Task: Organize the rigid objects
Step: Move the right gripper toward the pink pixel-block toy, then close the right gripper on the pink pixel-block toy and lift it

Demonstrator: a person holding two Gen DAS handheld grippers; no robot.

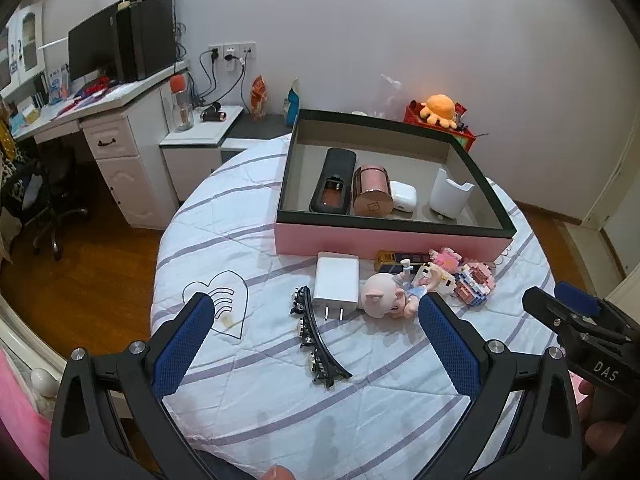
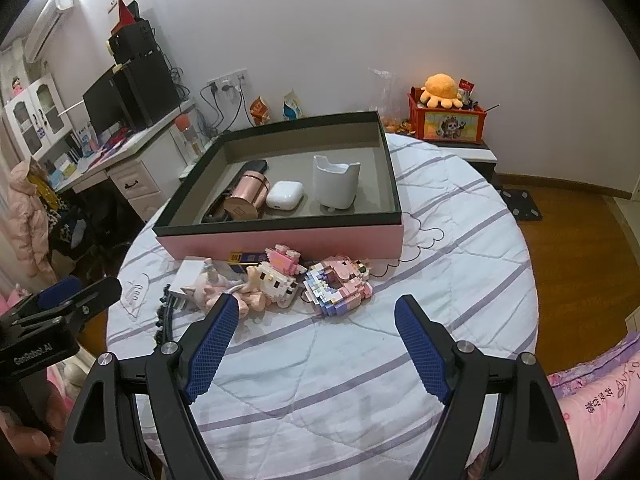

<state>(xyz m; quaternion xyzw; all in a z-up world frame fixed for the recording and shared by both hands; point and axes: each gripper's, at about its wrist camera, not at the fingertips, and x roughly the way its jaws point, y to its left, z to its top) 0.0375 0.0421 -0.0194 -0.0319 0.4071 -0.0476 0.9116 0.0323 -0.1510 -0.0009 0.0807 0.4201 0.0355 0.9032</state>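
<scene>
Both hand-held grippers, left (image 1: 316,312) and right (image 2: 316,312), spread empty above the bedspread (image 1: 280,400).

A home bedroom: a round bed (image 1: 280,380) under a striped quilt, a white desk (image 1: 116,136) with a monitor (image 1: 90,50) by the wall, a plush octopus (image 2: 440,90), wooden floor (image 2: 580,248).

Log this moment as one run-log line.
left gripper: open, empty | right gripper: open, empty | box: four items | toys outside
</scene>
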